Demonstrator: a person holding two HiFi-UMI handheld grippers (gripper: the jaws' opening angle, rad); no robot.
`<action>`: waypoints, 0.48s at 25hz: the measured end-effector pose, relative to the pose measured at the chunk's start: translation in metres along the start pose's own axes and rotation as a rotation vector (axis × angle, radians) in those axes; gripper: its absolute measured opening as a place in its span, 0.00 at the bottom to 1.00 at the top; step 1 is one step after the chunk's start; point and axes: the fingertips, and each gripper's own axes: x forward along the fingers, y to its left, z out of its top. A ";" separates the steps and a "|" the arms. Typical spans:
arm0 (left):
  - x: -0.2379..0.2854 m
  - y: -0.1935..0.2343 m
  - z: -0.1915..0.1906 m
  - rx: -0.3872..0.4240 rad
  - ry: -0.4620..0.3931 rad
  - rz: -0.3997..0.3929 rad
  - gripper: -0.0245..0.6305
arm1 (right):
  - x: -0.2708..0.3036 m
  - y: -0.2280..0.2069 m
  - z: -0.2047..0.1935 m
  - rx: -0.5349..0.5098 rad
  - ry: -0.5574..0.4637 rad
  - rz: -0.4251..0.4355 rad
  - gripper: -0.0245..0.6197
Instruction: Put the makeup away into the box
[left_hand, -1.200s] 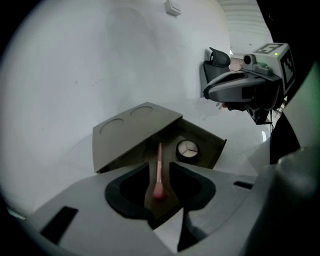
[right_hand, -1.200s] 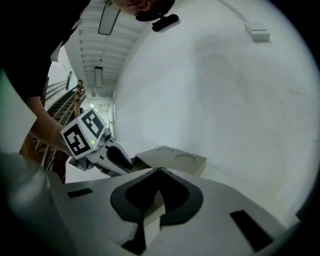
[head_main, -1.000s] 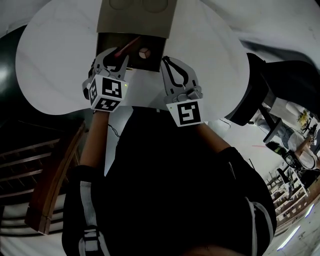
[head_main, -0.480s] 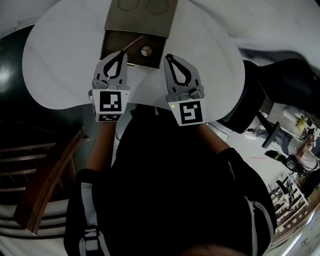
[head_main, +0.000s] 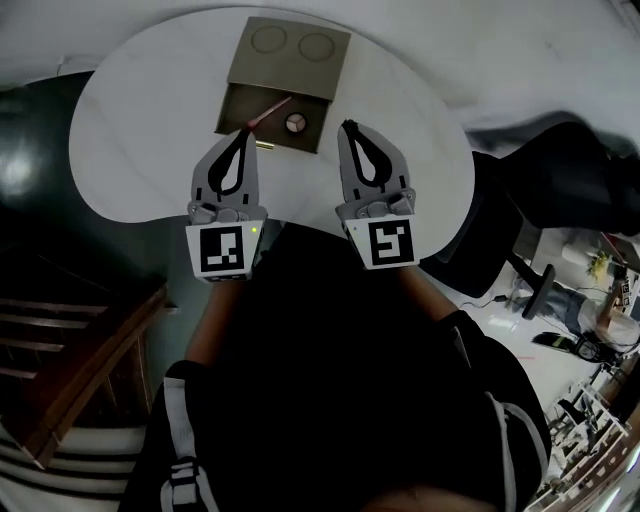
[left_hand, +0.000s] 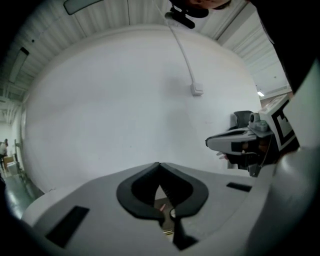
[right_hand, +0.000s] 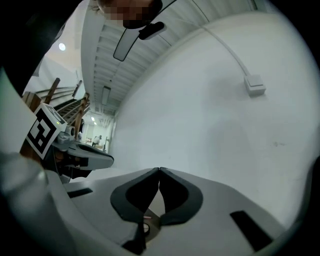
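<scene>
From where I stood, the left claw (head_main: 241, 134) was pinched fully together with nothing in it, held above the near edge of the white counter (head_main: 130, 150). Just beyond its tip sat the box (head_main: 238, 105), its lid (head_main: 290, 52) thrown back flat. The makeup lay inside the box: a thin stick (head_main: 268, 113) with a pinkish end lying slantwise, and to its right a small round pot (head_main: 294, 123), the two close together but not clearly touching. The right claw (head_main: 349, 126) was likewise closed on nothing, level with its partner and just right of the box.

The stick looked light and stiff, the sort that rolls; I would have pinched it across the middle of the shaft. The pot looked smooth and hard, probably slippery, best taken across its rim with a gentle squeeze.

By my count: one box, one lid, one stick, one pot, two claws. I saw no makeup outside the box, so the putting away looked finished, bar shutting the lid.
</scene>
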 end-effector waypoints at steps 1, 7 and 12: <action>-0.006 -0.001 0.004 -0.012 -0.007 0.005 0.05 | -0.005 0.001 0.005 0.002 -0.011 -0.001 0.07; -0.023 -0.011 0.025 -0.055 -0.073 0.013 0.05 | -0.019 0.003 0.018 0.012 -0.012 -0.007 0.07; -0.026 -0.017 0.031 -0.053 -0.095 0.004 0.05 | -0.024 0.002 0.027 0.018 -0.025 -0.015 0.07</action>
